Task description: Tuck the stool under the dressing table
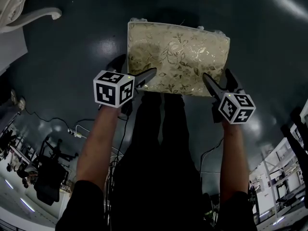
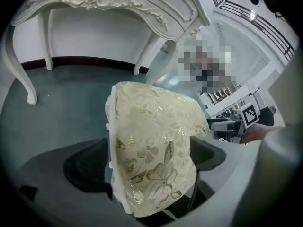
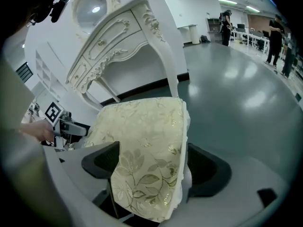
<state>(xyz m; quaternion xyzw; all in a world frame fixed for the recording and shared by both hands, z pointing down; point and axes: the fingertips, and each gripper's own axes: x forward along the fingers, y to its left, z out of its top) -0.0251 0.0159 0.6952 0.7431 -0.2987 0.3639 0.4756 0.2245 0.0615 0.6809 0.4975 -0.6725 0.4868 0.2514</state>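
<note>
1. Nearest the lens, the person's left forearm (image 1: 98,143) and right forearm (image 1: 234,158) are reaching down. Each is carrying one marker cube, two in all: left (image 1: 113,88) and right (image 1: 237,107).
2. One stool (image 1: 178,57) is sitting on the dark, glossy floor (image 1: 72,42) just ahead of the person. It is out in the open, well apart from the dressing table and not under it.
3. Two grippers are flanking its near edge, the left gripper (image 1: 136,69) at the near left corner and the right gripper (image 1: 216,74) at the near right. Both are standing spread wide. The cream, gold-flowered cushion (image 2: 151,141) is lying between each pair of jaws with a gap showing beside it, so neither is pinching it.
4. The stool's own legs are hiding beneath the cushion in every view; their number cannot be told.
5. One white carved dressing table (image 2: 118,4) is standing beyond the stool. The left gripper view is showing three of its curved legs (image 2: 21,74), with the rest cut off by the frame. The head view is catching only a sliver at upper left.
6. One oval mirror (image 3: 92,8) is rising above the dressing table, cropped at the top.
7. Farthest off, at least two people (image 3: 226,19) are standing across the hall, too small to make out.
</note>
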